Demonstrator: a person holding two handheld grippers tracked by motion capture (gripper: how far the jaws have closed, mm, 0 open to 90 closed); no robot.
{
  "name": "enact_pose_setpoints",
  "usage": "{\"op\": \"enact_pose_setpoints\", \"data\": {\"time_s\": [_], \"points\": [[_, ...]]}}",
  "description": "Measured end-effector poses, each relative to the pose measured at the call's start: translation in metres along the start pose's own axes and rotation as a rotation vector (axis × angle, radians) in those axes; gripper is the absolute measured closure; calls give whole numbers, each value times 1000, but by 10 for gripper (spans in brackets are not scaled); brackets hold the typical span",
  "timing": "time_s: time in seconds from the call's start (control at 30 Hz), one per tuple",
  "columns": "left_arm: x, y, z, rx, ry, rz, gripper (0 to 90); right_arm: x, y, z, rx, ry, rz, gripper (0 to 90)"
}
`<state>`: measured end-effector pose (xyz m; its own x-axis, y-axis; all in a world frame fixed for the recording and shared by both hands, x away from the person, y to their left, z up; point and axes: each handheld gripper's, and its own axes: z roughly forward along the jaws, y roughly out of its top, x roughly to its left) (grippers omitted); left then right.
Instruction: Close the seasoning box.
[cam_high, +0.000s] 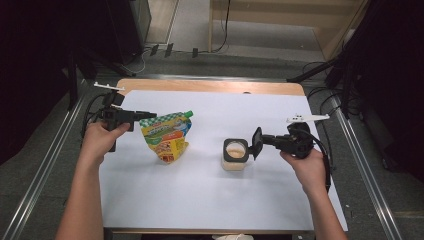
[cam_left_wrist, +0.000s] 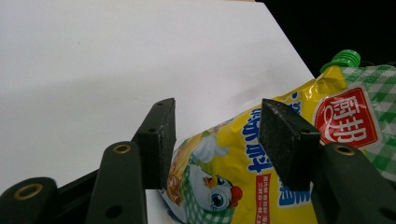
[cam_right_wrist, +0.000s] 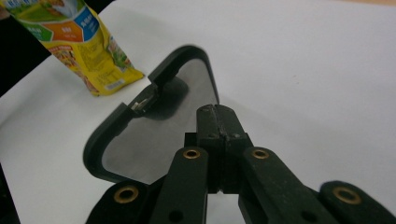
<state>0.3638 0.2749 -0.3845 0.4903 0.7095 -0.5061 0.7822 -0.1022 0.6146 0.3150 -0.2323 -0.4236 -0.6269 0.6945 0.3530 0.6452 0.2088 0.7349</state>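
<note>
Gripping a flat black lid (cam_right_wrist: 154, 126) by its edge, the right gripper (cam_high: 258, 142) has its jaws pressed tight together on the rim; in the right gripper view the pads meet with the lid's dark frame and grey inner face fanning out to their left. From above, the person's right hand (cam_high: 309, 167) comes in from the near right of the white tabletop (cam_high: 200, 200) and holds the lid upright, just beside the right side of a small clear jar (cam_high: 234, 154). That jar stands open a little right of the tabletop's middle, pale contents showing in its mouth. Whether the lid touches the jar I cannot tell.

Farther left, a yellow seasoning pouch (cam_high: 167, 136) with a green checked band and a green screw cap (cam_left_wrist: 346, 58) stands left of centre, well apart from the jar, its cap pointing toward the far edge. The left gripper (cam_high: 144, 115) reaches in from the left edge, held by the left hand (cam_high: 100, 142). In the left gripper view its two black pads stand apart with the pouch's upper part between them: the right pad lies against the printed face, the left pad at the pouch's edge, so the pouch looks loosely grasped rather than squeezed.
</note>
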Motion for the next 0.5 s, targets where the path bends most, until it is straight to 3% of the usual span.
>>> {"op": "enact_pose_setpoints", "data": {"time_s": [0.2,0.5], "points": [[1,0,1,5,2,0,474,5,-2,9,21,-2,-1,900],[1,0,1,10,3,3,474,11,3,0,-24,23,-9,900]]}}
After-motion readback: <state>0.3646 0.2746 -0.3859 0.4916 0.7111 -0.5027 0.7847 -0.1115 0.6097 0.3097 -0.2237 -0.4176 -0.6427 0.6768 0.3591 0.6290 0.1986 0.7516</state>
